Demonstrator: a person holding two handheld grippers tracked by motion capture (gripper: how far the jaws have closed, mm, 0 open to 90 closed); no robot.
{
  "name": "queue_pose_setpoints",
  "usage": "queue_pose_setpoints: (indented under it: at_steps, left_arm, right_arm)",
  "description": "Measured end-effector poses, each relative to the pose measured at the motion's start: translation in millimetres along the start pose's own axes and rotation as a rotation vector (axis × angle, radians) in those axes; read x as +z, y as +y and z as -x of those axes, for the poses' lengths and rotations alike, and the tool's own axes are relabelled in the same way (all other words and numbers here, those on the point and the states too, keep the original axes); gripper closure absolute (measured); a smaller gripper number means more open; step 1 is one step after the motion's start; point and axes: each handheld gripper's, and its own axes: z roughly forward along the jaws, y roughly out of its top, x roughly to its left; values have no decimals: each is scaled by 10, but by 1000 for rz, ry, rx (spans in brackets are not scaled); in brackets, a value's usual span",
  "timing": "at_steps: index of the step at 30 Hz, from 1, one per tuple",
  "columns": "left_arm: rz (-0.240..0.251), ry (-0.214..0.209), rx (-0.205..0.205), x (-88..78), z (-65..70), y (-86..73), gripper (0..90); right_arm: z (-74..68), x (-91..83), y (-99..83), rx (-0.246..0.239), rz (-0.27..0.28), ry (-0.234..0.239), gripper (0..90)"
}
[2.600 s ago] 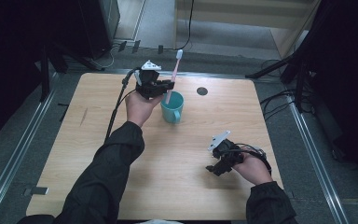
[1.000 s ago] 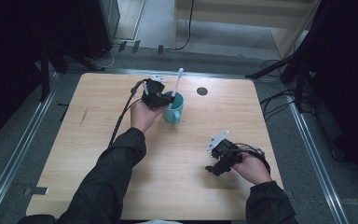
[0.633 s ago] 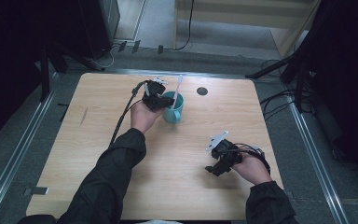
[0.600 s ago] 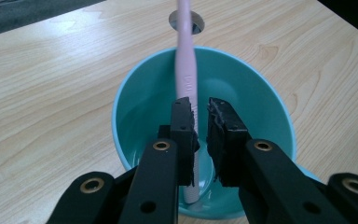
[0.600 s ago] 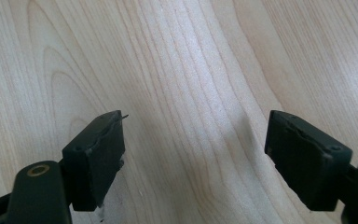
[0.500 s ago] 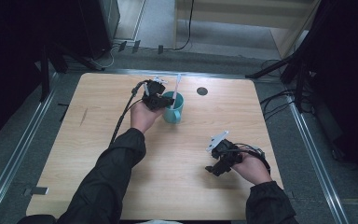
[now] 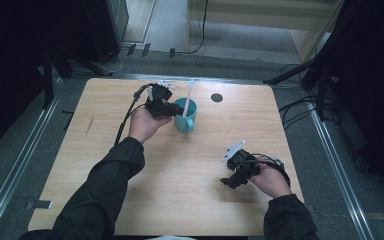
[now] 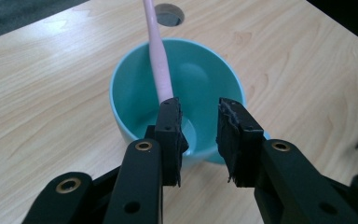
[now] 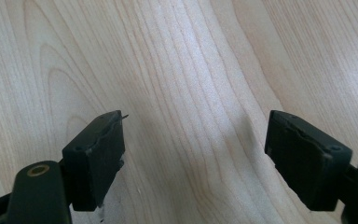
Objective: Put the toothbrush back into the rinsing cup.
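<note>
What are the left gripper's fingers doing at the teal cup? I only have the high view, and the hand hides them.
Observer: In the left gripper view, the left gripper is open. Its fingers are apart over the near rim of the cup, gripping nothing.
Operator: Is the pink toothbrush between them?
Observer: No. The toothbrush stands in the cup beyond the tip of one finger, outside the gap, and leans toward the far rim.
Operator: And the right one?
Observer: The right gripper is wide open over bare table, with nothing between its fingers.
</note>
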Motion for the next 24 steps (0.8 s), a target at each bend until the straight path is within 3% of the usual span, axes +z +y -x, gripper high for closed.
queue_pose_setpoints:
  at_steps: [8, 14, 17, 24]
  left_arm:
    - [-29, -19, 27, -220, 18, -118, 611]
    - [-44, -37, 30, -330, 26, -234, 556]
    - [-60, -64, 21, -373, 25, -301, 526]
    - [-78, -64, 37, -472, 67, -473, 479]
  right_arm:
    - [-13, 5, 9, 2, -9, -4, 199]
    - [-15, 2, -4, 9, -12, -5, 199]
    - [-13, 3, -3, 9, -10, -4, 199]
    - [-20, 10, 1, 5, -15, -4, 199]
